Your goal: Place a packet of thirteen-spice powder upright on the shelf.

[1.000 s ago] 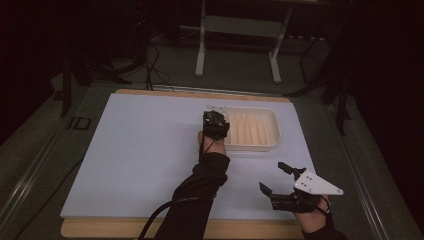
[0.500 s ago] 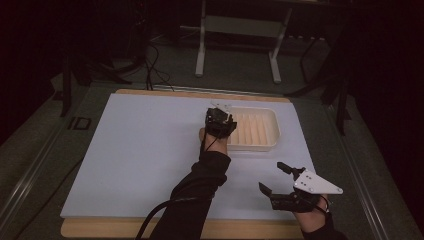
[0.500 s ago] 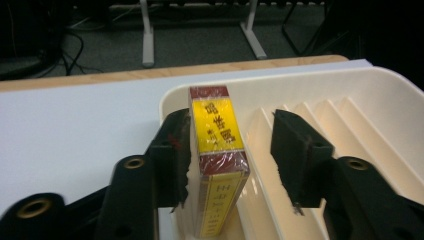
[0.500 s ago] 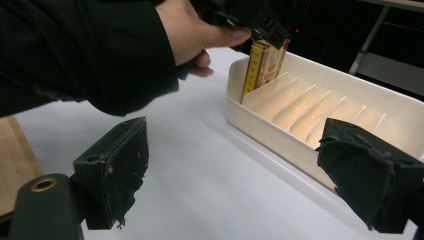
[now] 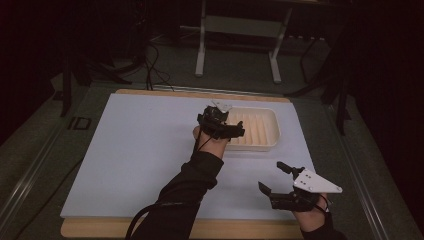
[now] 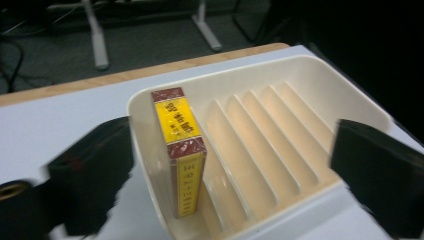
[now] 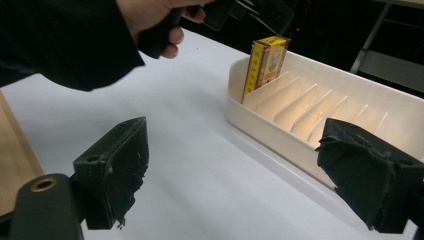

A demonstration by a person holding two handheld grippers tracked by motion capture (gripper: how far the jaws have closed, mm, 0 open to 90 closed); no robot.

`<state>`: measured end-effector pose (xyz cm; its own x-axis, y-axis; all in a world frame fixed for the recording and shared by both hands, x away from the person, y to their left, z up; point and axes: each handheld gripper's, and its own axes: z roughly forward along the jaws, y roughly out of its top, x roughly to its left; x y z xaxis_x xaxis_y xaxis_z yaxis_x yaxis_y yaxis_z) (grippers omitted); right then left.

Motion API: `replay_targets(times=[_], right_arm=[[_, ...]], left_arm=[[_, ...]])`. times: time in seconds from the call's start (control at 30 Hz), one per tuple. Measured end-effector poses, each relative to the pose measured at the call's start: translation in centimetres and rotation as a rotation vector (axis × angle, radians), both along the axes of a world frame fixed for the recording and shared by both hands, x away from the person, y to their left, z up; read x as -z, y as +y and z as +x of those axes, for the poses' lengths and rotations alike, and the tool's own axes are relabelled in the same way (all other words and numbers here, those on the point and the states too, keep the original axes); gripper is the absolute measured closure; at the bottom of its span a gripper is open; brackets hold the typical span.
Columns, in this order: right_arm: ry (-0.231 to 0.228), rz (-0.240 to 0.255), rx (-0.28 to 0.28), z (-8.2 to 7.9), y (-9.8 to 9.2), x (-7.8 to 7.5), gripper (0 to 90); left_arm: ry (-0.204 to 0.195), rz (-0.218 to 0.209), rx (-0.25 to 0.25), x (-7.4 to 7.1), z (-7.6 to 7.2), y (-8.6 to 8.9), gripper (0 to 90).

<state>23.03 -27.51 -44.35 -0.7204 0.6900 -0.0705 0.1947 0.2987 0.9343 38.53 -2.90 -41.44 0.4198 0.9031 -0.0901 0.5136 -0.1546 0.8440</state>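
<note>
One small yellow and red box (image 6: 180, 150) stands upright in the end slot of the cream tray (image 6: 320, 75), right against the tray's end wall, and the left gripper (image 6: 230, 165) has just been opening its jaws, which now stand wide apart on each side of the box without touching it. The best way to finish this step is to lift that gripper straight up and away, slowly, so a jaw does not bump the box and tip it over. The right gripper (image 5: 276, 181) waits near the front edge of the white table (image 5: 135, 150) with its jaws apart and nothing between them.
</note>
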Motion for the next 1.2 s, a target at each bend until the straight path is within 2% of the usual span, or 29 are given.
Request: replay_targets(times=[0.13, 0.2, 0.3, 0.47, 0.5, 0.73, 0.9, 1.2], right_arm=[[0.008, -0.001, -0.003, 0.1, 0.1, 0.1, 13.1], [0.009, -0.003, -0.005, 0.1, 0.2, 0.1, 13.1], [0.011, -0.004, -0.007, 0.1, 0.3, 0.1, 13.1], [0.015, -0.008, -0.007, 0.2, 0.3, 0.2, 13.2], [0.015, -0.008, -0.007, 0.2, 0.3, 0.2, 13.2], [0.025, -0.006, -0.007, 0.2, 0.4, 0.2, 13.2], [0.026, 0.002, -0.007, 0.2, 0.4, 0.1, 13.2], [0.032, -0.002, -0.012, 0.2, 0.6, 0.2, 13.3]], left_arm=[[-0.039, -0.001, 0.050, -0.3, -1.0, 0.4, 0.8], [-0.069, -0.030, 0.079, -0.5, -1.6, 0.7, 0.8], [-0.078, -0.054, 0.118, -0.7, -2.3, 1.3, 0.9], [-0.083, -0.078, 0.212, -0.7, -4.1, 2.7, 0.9], [-0.083, -0.078, 0.212, -0.7, -4.1, 2.7, 0.9], [-0.085, -0.101, 0.273, -0.6, -7.0, 4.4, 0.9], [-0.120, -0.094, 0.296, -1.0, -8.9, 5.5, 0.9], [-0.133, -0.089, 0.341, -1.4, -11.6, 7.1, 0.9]])
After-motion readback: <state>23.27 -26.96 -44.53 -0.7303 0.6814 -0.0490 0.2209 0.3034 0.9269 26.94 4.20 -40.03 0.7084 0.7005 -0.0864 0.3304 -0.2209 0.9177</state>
